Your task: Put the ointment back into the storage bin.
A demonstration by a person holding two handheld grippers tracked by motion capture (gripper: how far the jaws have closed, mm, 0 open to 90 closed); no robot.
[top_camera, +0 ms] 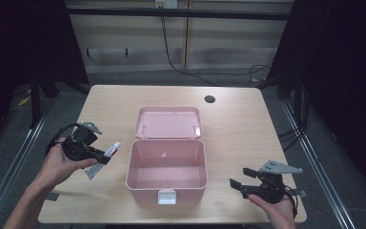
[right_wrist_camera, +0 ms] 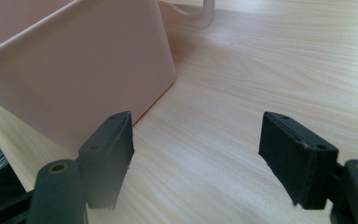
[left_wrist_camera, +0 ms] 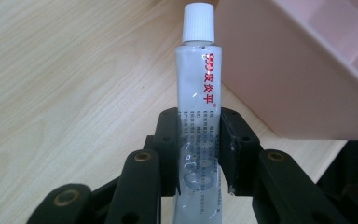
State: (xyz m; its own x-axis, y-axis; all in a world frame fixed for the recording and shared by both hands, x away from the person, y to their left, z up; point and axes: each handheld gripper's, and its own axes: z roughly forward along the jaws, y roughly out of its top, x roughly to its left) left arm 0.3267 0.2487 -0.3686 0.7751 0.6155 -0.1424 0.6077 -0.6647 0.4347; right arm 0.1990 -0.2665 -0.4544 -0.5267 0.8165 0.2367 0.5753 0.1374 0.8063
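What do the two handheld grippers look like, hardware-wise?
Both the left gripper and right gripper are black, with linkage arms on brass-coloured pivots and flat rectangular fingers. Each carries a grey three-cornered plate on top and trails a black cable. The person's forearms are bare, no sleeves showing.

High view overhead; both gripper views close, sharing pink box.
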